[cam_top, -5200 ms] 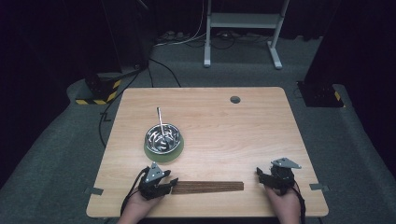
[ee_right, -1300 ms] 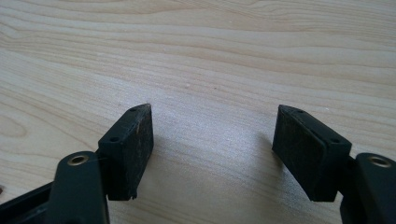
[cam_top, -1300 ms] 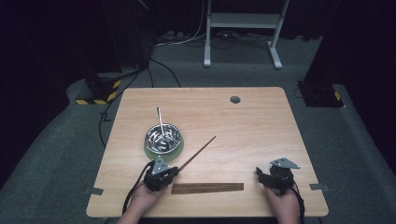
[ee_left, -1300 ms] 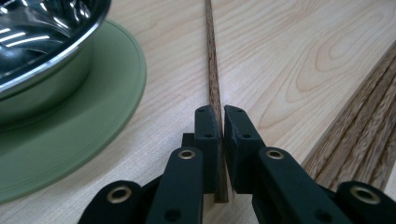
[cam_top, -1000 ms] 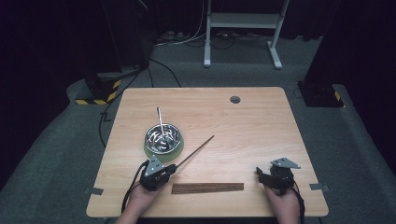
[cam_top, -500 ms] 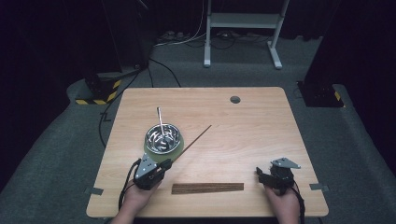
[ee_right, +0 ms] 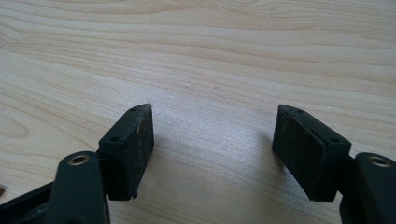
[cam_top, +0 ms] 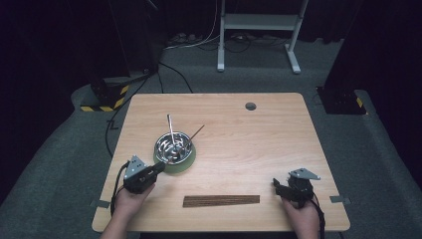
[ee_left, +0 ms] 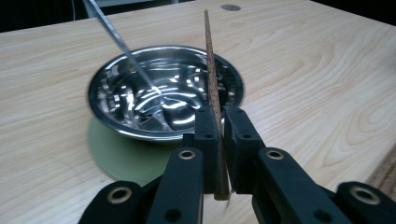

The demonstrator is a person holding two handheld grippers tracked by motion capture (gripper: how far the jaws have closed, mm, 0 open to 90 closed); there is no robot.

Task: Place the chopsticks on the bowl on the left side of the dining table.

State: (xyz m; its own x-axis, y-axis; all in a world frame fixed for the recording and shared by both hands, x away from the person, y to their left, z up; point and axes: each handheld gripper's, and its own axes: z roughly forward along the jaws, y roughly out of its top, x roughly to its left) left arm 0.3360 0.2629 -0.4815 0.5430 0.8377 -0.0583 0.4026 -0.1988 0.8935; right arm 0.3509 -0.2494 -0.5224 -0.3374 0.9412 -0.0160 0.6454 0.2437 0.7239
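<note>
Pale wooden bench [cam_top: 278, 144]. Left gripper [ee_left: 215, 122] clenched on thin dark wooden stick [ee_left: 211, 79], tip over shiny steel bowl [ee_left: 140, 126]. Right gripper [ee_right: 212, 149] released, empty, well right of bowl. Risk: stick hits metal spoon [ee_left: 122, 44], bounces off rim, misses bowl.

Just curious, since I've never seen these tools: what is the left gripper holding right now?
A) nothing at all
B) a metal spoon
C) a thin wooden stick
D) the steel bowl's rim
C: in the left gripper view, the left gripper is shut on a thin wooden stick that points over the steel bowl.
</note>
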